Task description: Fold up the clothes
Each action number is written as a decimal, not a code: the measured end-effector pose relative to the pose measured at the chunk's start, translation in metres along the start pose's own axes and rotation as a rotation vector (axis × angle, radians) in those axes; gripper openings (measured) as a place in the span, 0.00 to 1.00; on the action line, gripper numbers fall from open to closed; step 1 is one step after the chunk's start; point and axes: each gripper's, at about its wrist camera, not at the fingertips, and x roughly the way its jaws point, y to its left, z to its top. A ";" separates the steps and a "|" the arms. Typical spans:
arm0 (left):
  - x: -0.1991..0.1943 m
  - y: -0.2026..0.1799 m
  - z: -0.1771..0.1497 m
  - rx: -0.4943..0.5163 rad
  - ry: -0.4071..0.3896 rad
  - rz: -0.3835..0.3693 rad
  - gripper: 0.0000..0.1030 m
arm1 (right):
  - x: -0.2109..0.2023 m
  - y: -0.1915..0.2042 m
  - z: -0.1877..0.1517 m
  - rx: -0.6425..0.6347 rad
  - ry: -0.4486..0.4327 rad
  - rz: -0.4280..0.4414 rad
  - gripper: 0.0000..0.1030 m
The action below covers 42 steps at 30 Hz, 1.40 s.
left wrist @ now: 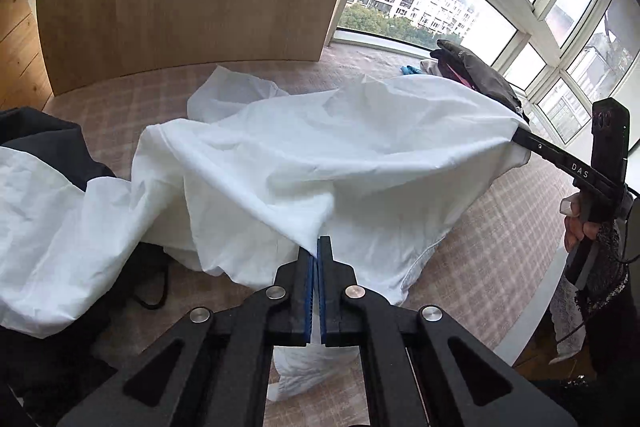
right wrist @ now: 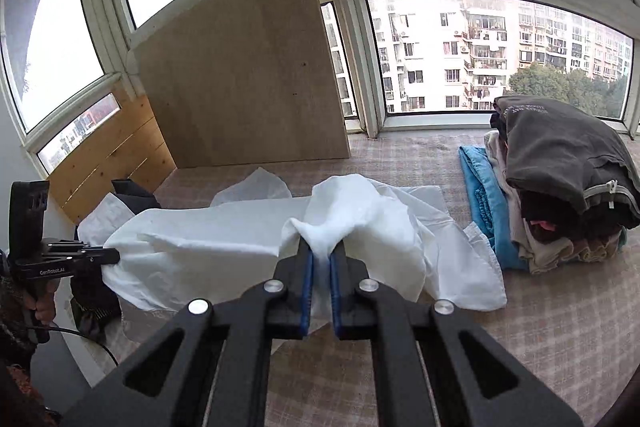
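White garment [left wrist: 280, 155] hangs mid-frame over the checked bed [left wrist: 480, 247]; left gripper [left wrist: 318, 247] and right gripper [right wrist: 321, 253], both clamped on its edge, hold it apart, probably to spread it for folding.

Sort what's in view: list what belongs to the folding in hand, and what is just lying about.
In the job:
white garment
left hand-held gripper, shut on it
right hand-held gripper, shut on it

Lying about:
stack of folded clothes
blue cloth
dark garment
wooden board
checked surface
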 end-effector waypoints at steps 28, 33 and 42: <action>0.032 -0.042 -0.083 -0.021 0.246 0.039 0.05 | 0.115 0.079 0.060 -0.194 0.293 0.142 0.15; 0.013 -0.012 -0.094 -0.043 0.259 0.042 0.16 | 0.094 0.058 0.006 -0.093 0.322 0.096 0.24; 0.008 0.022 -0.035 0.094 0.166 0.043 0.28 | 0.076 0.029 -0.113 0.157 0.438 0.060 0.54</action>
